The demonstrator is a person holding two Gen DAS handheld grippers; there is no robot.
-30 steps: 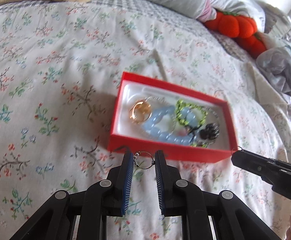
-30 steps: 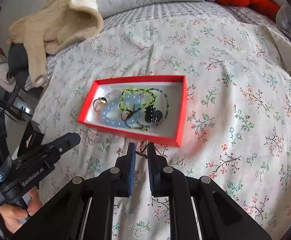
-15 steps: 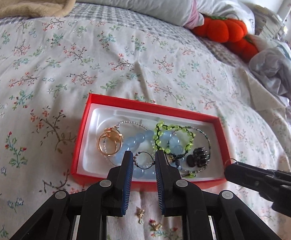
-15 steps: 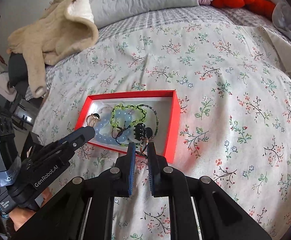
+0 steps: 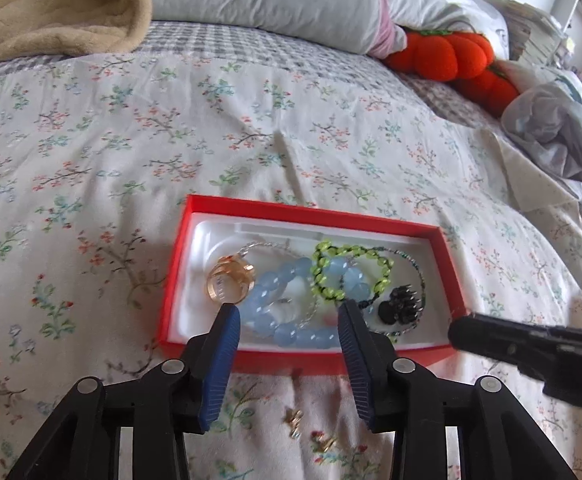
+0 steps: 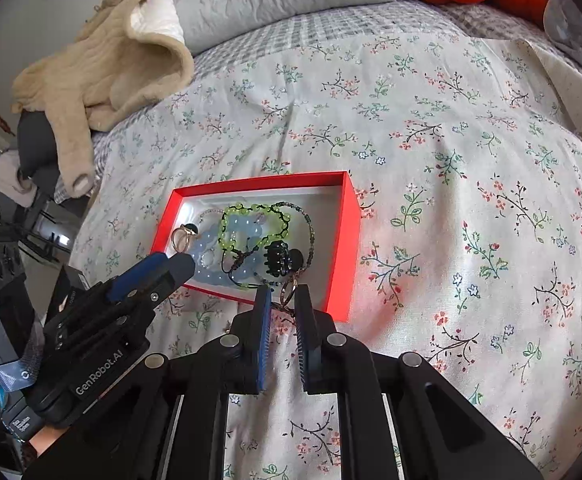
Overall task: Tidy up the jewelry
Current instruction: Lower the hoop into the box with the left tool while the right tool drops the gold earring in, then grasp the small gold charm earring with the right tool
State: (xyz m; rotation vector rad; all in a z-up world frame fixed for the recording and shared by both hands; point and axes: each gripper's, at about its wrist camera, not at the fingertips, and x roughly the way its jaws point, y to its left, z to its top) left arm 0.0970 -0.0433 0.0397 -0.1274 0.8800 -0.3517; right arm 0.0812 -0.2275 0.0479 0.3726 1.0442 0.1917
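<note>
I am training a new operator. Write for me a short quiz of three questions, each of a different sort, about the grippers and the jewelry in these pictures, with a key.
1. True or false: the left gripper is shut on the blue bead bracelet.
2. Multiple choice: what does the right gripper hold? A) the black hair claw B) a small ring-shaped earring C) the gold ring
3. Fill in: the small gold pieces lie on the bedspread, ______ the red box.

Key: 1 false, its jaws stand wide open over the box. 2 B. 3 outside.
</note>
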